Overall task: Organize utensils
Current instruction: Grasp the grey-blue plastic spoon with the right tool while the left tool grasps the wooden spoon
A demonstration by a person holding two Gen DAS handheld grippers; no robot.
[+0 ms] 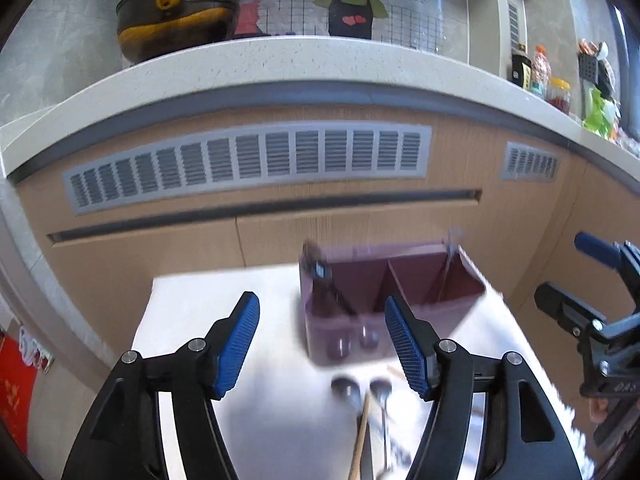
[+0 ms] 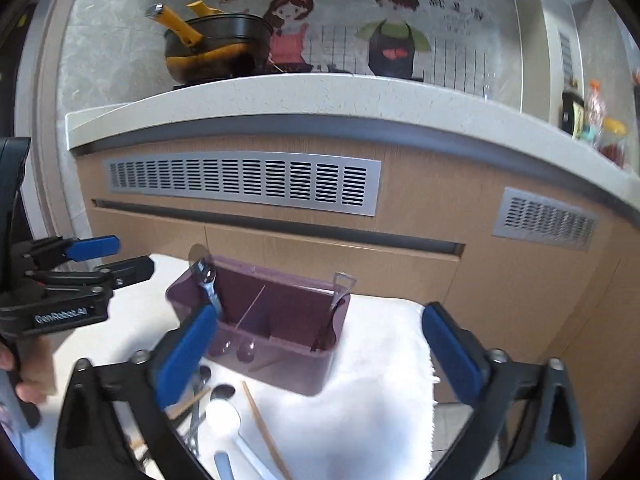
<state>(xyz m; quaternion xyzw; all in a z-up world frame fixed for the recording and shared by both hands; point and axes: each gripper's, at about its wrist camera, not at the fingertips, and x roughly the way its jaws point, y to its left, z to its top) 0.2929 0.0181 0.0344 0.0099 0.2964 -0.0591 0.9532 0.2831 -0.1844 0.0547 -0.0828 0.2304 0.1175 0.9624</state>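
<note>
A purple two-compartment utensil holder stands on a white table. A metal utensil leans in its left compartment and a clear plastic one in its right. Loose spoons, a white spoon and wooden chopsticks lie in front of it. My left gripper is open and empty above the spoons; it also shows in the right wrist view. My right gripper is open and empty before the holder; it also shows in the left wrist view.
The white table stands against a wooden cabinet with vent grilles under a stone counter. A black and yellow pot sits on the counter, bottles and jars at its right.
</note>
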